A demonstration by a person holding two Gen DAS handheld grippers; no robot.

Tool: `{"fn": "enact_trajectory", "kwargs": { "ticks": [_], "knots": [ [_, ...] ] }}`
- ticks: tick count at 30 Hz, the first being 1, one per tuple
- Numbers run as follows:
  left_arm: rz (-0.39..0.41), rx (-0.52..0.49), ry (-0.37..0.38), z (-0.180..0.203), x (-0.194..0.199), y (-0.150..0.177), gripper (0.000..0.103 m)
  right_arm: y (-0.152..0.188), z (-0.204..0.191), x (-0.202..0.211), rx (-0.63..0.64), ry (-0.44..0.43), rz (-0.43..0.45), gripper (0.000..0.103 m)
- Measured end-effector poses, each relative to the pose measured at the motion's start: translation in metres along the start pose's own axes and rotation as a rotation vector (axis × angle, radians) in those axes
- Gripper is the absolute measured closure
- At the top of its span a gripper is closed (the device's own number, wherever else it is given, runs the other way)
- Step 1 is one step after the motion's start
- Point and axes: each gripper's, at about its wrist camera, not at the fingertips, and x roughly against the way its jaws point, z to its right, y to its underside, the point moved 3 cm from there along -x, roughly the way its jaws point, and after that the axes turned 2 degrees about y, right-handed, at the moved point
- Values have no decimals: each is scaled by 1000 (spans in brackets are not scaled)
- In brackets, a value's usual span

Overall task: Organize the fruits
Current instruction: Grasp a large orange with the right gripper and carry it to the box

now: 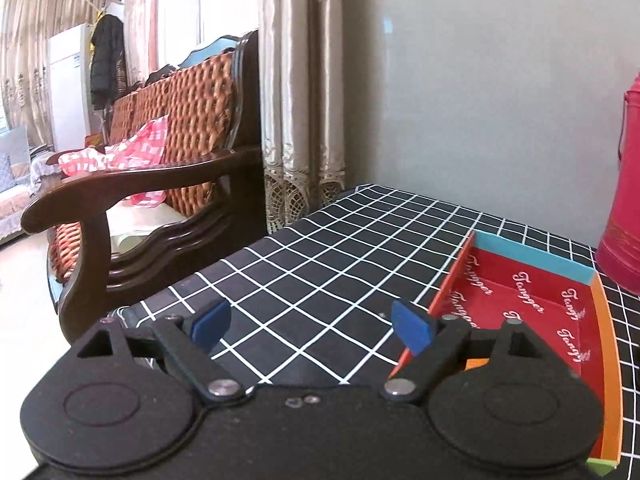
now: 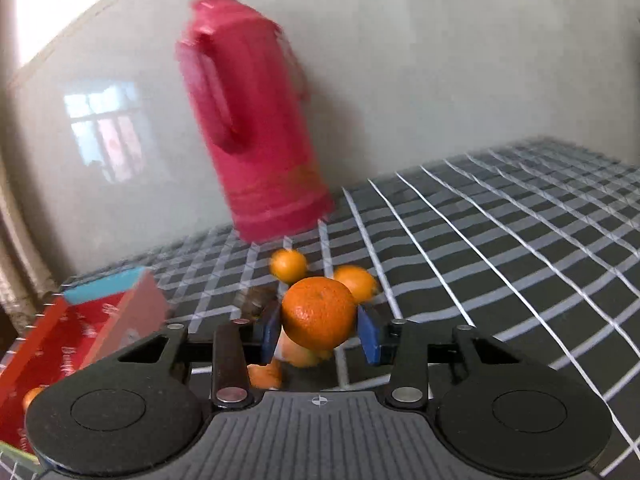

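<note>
In the left wrist view a sofa (image 1: 168, 184) is seen at far left and a curtain (image 1: 300, 100) beside it. The left gripper (image 1: 312, 328) is held spread wide with nothing between its blue pads (image 1: 210, 324), above a checked cloth (image 1: 320, 248). A red tray (image 1: 528, 308) lies just right of it, and a red flask (image 1: 624, 208) is cut off at the right edge.

In the right wrist view the tray (image 2: 80, 332) is seen at left with one orange (image 2: 34, 396) at its near end. The right gripper (image 2: 319, 336) is clenched on an orange (image 2: 318, 312). More oranges (image 2: 288, 266) are scattered on the cloth (image 2: 500, 248) behind and below it, near the blurred flask (image 2: 256, 120)
</note>
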Motion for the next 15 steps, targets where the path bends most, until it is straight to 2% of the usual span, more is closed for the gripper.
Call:
{"fn": "enact_trajectory", "kwargs": {
  "ticks": [5,15],
  "knots": [
    [-14,12,-23,-8,-2,0,21,3,-35,14,51,-174,13,62],
    [-5,-7,-66,-20,-5,1,21,35,-129,28,201,-462,-54,62]
  ]
}}
